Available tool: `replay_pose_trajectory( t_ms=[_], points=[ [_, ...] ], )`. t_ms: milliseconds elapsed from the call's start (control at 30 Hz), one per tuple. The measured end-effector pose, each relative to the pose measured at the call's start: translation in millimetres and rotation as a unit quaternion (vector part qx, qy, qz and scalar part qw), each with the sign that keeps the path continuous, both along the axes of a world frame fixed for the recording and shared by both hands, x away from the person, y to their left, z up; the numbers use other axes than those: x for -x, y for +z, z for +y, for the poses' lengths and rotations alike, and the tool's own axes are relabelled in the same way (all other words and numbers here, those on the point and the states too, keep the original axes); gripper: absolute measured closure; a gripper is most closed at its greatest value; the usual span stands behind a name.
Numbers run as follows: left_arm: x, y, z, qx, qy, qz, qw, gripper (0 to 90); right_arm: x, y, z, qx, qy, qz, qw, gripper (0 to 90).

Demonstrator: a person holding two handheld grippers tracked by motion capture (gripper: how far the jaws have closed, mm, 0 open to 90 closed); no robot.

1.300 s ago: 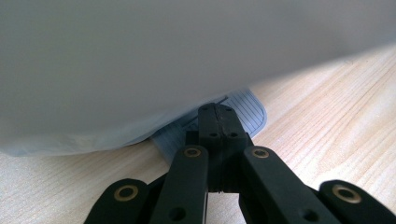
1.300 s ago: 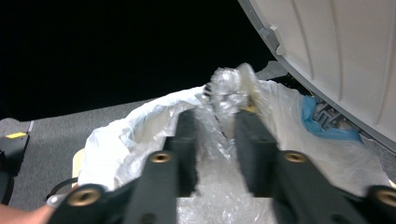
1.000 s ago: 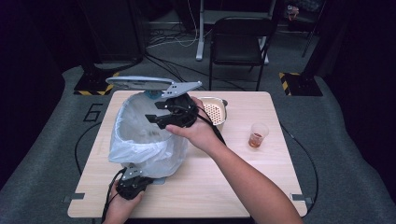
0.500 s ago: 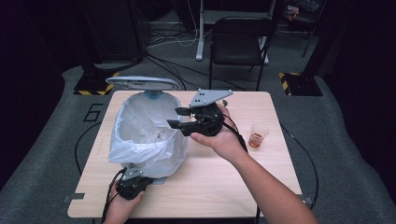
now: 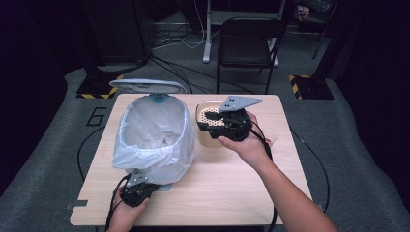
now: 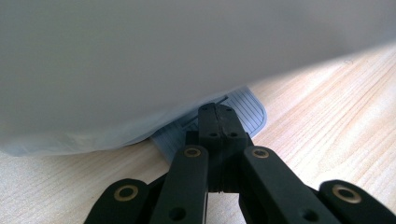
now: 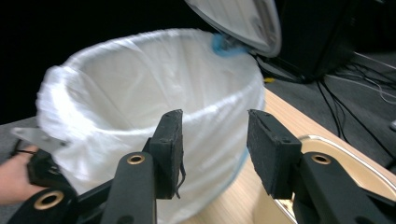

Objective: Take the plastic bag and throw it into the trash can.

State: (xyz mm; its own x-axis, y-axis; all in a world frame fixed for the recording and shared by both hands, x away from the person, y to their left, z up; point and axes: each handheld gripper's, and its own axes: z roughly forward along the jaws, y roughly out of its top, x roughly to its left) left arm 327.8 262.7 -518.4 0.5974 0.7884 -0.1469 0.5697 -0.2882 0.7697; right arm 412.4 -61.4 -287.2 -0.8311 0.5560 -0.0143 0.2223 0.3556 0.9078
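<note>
Pressing closed left fingers (image 6: 217, 122) on the ribbed pedal (image 6: 243, 112) below a white-lined bin (image 5: 154, 137); hovering right fingers (image 7: 266, 149) parted, empty, beside it.

Table (image 5: 232, 193): light wood-grain top, rectangular, standing on grey floor covering (image 5: 43, 159).
Cup (image 5: 272, 137): clear plastic, upright on the table at 3 o'clock from its centre, near the edge; contents cannot be told.
Chair (image 5: 246, 34): dark, on the floor beyond the far table edge at 1 o'clock, seat facing the table.
White post (image 5: 208, 34): upright, just beside the chair, at 12 o'clock.
Striped bases: black-and-yellow edged, one at 10 o'clock (image 5: 94, 89), one at 2 o'clock (image 5: 309, 87), both on the floor.
Floor marking "6" (image 5: 96, 116): off the table edge at 9 o'clock.
Floor cables (image 5: 179, 72): dark and white, between 11 and 12 o'clock.
</note>
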Motion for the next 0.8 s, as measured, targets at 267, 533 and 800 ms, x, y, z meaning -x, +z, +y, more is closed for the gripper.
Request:
replay_pose_trajectory(
  t_ms=[267,533,800],
  points=[
    [0.0,0.0,0.0,0.000,0.000,0.000,1.0000,90.0,-24.0,-26.8,-18.8,0.019,-0.053,0.014,0.9983,57.7],
    [-0.1,0.0,0.0,0.001,-0.001,0.001,1.0000,90.0,-50.2,-56.0,-36.3,0.036,-0.114,0.032,0.9923,58.3],
    [-0.1,-0.4,-0.1,0.003,-0.001,-0.001,1.0000,90.0,-66.9,-75.2,-46.5,0.045,-0.158,0.040,0.9857,58.3]
  ],
)
